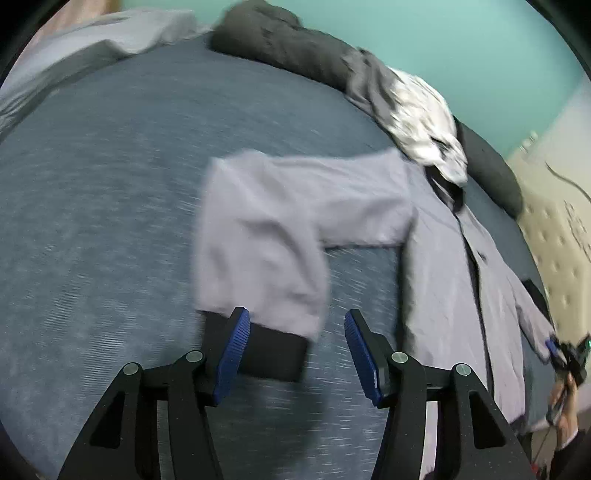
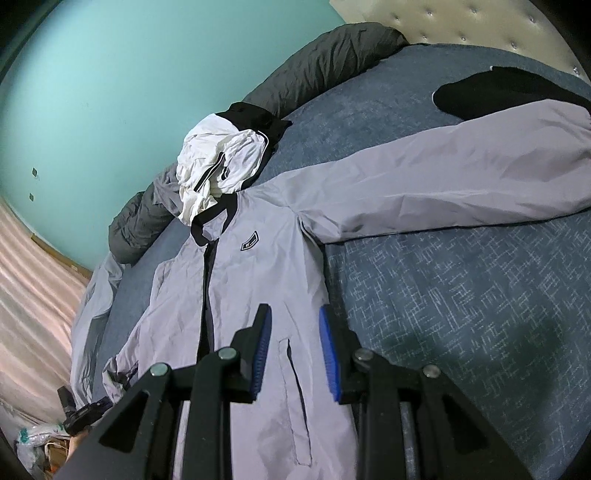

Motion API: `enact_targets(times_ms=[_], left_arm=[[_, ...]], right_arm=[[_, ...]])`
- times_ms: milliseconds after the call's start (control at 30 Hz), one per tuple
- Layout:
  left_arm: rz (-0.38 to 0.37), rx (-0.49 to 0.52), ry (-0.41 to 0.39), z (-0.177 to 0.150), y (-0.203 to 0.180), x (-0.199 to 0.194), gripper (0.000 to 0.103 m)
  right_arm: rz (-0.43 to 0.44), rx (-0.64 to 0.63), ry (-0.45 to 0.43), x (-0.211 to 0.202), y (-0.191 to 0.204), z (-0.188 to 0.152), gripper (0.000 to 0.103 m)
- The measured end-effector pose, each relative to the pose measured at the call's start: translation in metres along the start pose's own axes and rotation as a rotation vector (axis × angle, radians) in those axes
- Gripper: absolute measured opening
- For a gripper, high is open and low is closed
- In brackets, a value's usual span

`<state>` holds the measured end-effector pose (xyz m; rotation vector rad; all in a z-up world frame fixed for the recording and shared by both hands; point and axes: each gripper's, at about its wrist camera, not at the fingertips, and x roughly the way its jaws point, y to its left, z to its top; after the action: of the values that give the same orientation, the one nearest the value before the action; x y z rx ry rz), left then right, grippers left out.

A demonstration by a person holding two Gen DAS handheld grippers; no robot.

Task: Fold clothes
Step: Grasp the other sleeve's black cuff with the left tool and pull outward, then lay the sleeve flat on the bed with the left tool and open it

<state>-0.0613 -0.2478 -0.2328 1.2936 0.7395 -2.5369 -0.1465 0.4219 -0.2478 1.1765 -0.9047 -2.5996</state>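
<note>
A light grey zip jacket [image 2: 258, 280] lies front up on the blue bed cover [image 2: 461, 295]. One sleeve [image 2: 461, 162] stretches out to the right and ends in a black cuff [image 2: 491, 92]. My right gripper [image 2: 294, 314] is open just above the jacket's lower front, beside a pocket slit. In the blurred left wrist view the other sleeve [image 1: 266, 229] lies bent, and its black cuff [image 1: 273, 354] sits partly between the fingers of my open left gripper [image 1: 297, 317]. The right gripper [image 1: 554, 347] shows small at the jacket's far hem.
A crumpled white and black garment [image 2: 214, 162] rests at the jacket's collar. A dark grey duvet [image 2: 314, 66] runs along the teal wall. A padded headboard [image 2: 461, 18] stands at the right, and a pink curtain [image 2: 29, 295] hangs at the left. A grey sheet [image 1: 74, 48] lies at the bed's far corner.
</note>
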Motion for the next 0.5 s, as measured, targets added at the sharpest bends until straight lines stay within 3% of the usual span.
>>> enact_targets(times_ms=[267, 400, 433, 500], left_arm=[[-0.009, -0.079, 0.085, -0.013, 0.029, 0.037, 0.059], [-0.012, -0.094, 0.074, -0.015, 0.035, 0.044, 0.057], [-0.001, -0.087, 0.07, -0.014, 0.035, 0.042, 0.051], [0.024, -0.068, 0.061, -0.013, 0.036, 0.037, 0.018]], right_arm=[[0.01, -0.009, 0.002, 0.003, 0.009, -0.002, 0.026], [0.013, -0.024, 0.004, 0.001, 0.015, -0.004, 0.026], [0.013, -0.028, 0.004, 0.0, 0.017, -0.005, 0.026], [0.008, -0.031, 0.001, -0.001, 0.017, -0.003, 0.026]])
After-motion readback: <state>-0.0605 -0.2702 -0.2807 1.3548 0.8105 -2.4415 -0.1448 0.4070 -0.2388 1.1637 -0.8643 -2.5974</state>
